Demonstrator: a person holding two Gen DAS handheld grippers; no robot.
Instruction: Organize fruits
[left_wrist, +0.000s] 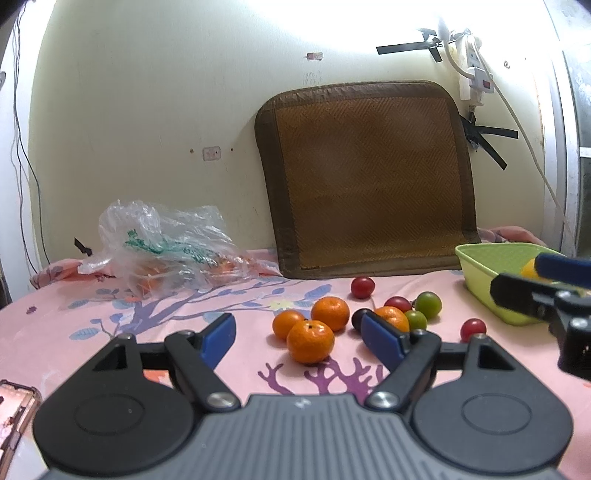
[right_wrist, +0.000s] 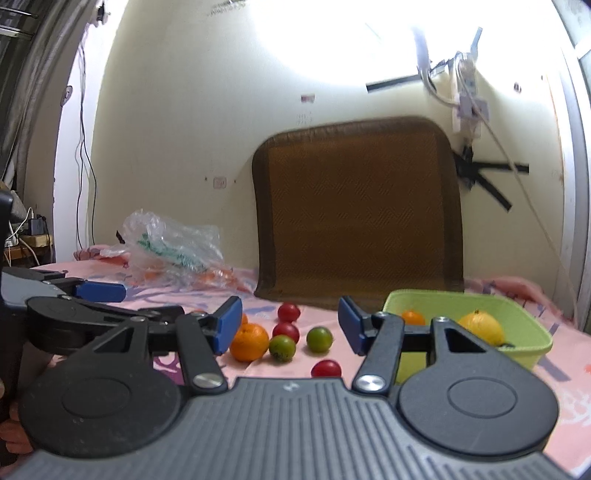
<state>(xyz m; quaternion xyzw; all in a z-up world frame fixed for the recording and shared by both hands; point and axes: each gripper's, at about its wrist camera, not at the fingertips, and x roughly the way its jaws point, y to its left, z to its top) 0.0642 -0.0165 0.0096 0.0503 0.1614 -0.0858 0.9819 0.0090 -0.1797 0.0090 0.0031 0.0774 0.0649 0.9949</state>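
Both grippers stand wide open with nothing between their blue pads. Left gripper (left_wrist: 297, 336) hovers low over a bed covered by a pink sheet (left_wrist: 229, 306) printed with purple branches and blue leaves. Just ahead of it, framed between its fingers, sits a cluster of three mandarins (left_wrist: 311, 340), bright orange with dimpled skin and small dark stem scars; the nearest one lies closest to the gap. A fourth mandarin (left_wrist: 393, 316) sits partly behind the right-hand pad, touching a dark plum (left_wrist: 357, 318). Beside these lie two green plums (left_wrist: 428, 304), smooth and round, and three red ones, the farthest (left_wrist: 362, 287) near the foot of a brown woven mat (left_wrist: 365, 177) that leans on the wall.

Right gripper (right_wrist: 288, 328) hangs above the same spread, farther right. Between its fingers show one mandarin (right_wrist: 249, 341), two red plums stacked behind one another, two green plums (right_wrist: 319, 339) and a lone red plum (right_wrist: 325, 368) nearest the gripper body. Past its right-hand finger stands a lime-green plastic basket (right_wrist: 524, 341), holding a small mandarin (right_wrist: 413, 317) and a larger yellow-orange citrus (right_wrist: 482, 326).

Far left on the bed lies a crumpled clear plastic bag (left_wrist: 166, 247) with green printing too creased to read; orange shapes show through it. A phone (left_wrist: 16, 406) shows at the left view's edge.
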